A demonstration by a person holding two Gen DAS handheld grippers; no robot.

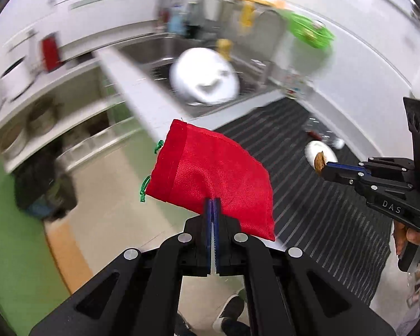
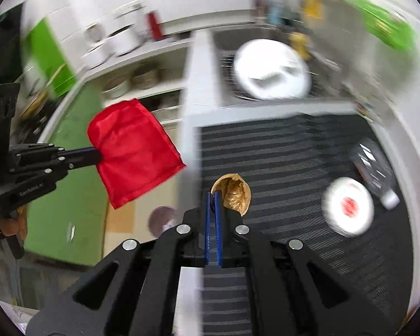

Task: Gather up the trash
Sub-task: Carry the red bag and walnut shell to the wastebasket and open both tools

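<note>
My left gripper (image 1: 213,204) is shut on the lower edge of a red cloth drawstring pouch (image 1: 210,176) with green cords, and holds it in the air above the floor. The right wrist view shows the same pouch (image 2: 134,151) hanging at the left from that gripper (image 2: 96,154). My right gripper (image 2: 213,196) is shut on a brown walnut-shell half (image 2: 233,196), its hollow side showing. In the left wrist view that gripper (image 1: 323,166) comes in from the right with the shell (image 1: 319,162) at its tip.
A dark striped mat (image 2: 294,168) covers the counter. On it lie a round white lid with a red mark (image 2: 348,205) and a clear plastic bottle (image 2: 373,172). A white bowl (image 2: 271,70) sits in the sink (image 1: 154,50). Open shelves (image 1: 42,117) with pots are at the left.
</note>
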